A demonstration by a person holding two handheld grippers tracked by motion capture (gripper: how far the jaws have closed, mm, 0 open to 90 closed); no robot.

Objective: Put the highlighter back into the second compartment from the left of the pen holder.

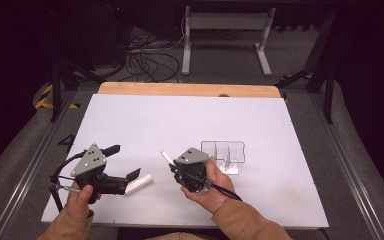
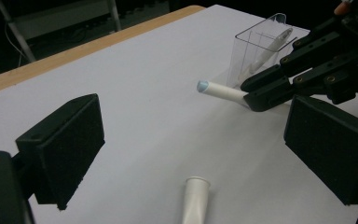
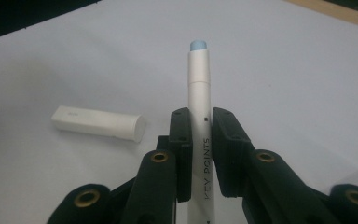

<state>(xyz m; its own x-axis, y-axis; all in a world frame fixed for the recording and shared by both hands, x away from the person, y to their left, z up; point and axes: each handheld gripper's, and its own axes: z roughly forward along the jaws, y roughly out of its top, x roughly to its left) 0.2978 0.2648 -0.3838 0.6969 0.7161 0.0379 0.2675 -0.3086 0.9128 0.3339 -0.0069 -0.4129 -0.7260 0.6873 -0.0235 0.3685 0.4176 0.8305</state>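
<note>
A white marker pen with a pale blue tip is clamped between the jaws of my right gripper, which is shut on its barrel. The pen sticks out ahead of the jaws, above the table. In the high view the right gripper is at centre front, with the pen pointing up and to the left. The pen's white cap lies on the white board. It rests just in front of my left gripper, whose jaws stand wide open around nothing. The cap lies between and below those jaws.
A clear plastic holder with dividers stands to the right of the right gripper. It holds another white pen. The board lies on a wooden table. Cables and a stand frame are on the floor beyond.
</note>
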